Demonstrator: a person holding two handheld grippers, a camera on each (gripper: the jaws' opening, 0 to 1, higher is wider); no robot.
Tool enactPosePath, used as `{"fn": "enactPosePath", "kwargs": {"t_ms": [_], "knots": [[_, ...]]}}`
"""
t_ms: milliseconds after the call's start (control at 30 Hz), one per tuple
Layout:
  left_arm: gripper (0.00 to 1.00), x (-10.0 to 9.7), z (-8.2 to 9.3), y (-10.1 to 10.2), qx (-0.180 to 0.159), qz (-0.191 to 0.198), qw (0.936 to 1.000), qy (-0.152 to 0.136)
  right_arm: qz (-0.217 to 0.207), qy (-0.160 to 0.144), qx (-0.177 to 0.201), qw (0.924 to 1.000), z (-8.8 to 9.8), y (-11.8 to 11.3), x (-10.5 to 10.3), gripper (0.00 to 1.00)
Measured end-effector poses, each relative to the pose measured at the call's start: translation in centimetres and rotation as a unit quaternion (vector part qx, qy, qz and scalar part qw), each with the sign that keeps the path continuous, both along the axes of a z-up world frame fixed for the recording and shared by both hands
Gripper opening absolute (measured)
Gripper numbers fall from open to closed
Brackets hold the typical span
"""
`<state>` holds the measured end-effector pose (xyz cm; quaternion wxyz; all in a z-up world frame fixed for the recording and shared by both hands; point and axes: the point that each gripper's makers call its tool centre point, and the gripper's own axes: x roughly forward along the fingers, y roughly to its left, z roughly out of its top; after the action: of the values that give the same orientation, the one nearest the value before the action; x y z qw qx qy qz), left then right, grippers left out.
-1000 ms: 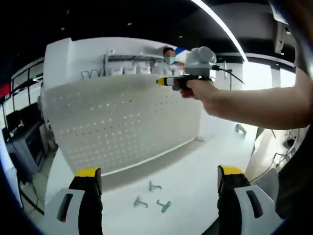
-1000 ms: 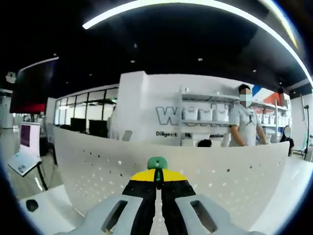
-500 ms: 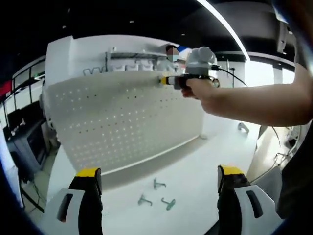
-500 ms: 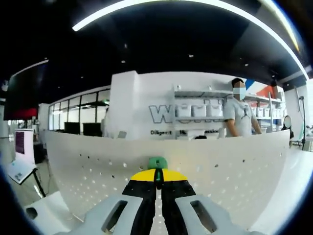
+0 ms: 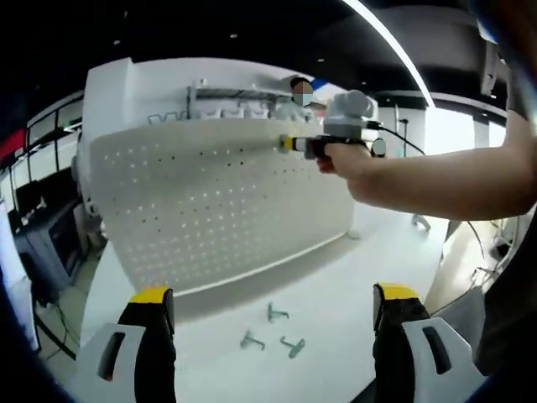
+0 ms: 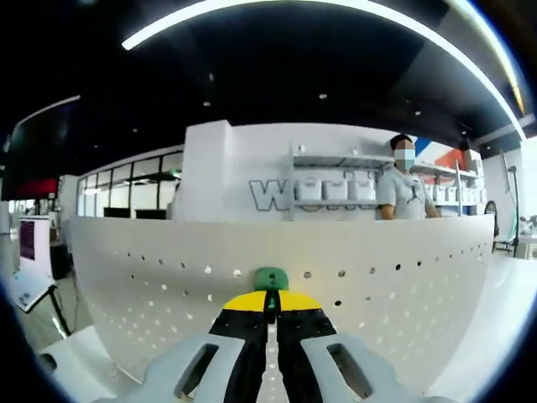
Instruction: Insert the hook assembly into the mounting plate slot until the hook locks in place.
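R gripper (image 6: 270,295), yellow-tipped w/ black jaws, is clamped tight on a small green plastic hook (image 6: 270,278). The hook sits right at the top row of holes in the big white metal board full of round holes (image 6: 352,302), which stands upright on the smooth white tabletop (image 5: 336,285). In the left gripper view, a hand (image 5: 346,159) holds that gripper up at the board's top edge. L gripper (image 5: 273,306) has jaws wide apart, gripping nothing. Three more green hooks (image 5: 273,329) lie flat on the tabletop, near the board's foot.
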<state>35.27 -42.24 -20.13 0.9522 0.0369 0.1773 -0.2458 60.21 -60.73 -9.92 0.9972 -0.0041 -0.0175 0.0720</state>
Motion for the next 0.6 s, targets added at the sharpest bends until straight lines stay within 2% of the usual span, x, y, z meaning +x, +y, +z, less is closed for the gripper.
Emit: {"fn": "enactPosePath", "kwargs": {"t_ms": [367, 600], "knots": [[1.00, 0.09, 0.04, -0.14, 0.001, 0.000, 1.0000, 0.001, 0.004, 0.026, -0.014, 0.9995, -0.27, 0.13, 0.05, 0.03], [1.00, -0.22, 0.26, 0.22, -0.001, 0.007, 1.0000, -0.002, 0.004, 0.023, -0.001, 0.9997, 0.43, -0.03, -0.31, 0.14]]}}
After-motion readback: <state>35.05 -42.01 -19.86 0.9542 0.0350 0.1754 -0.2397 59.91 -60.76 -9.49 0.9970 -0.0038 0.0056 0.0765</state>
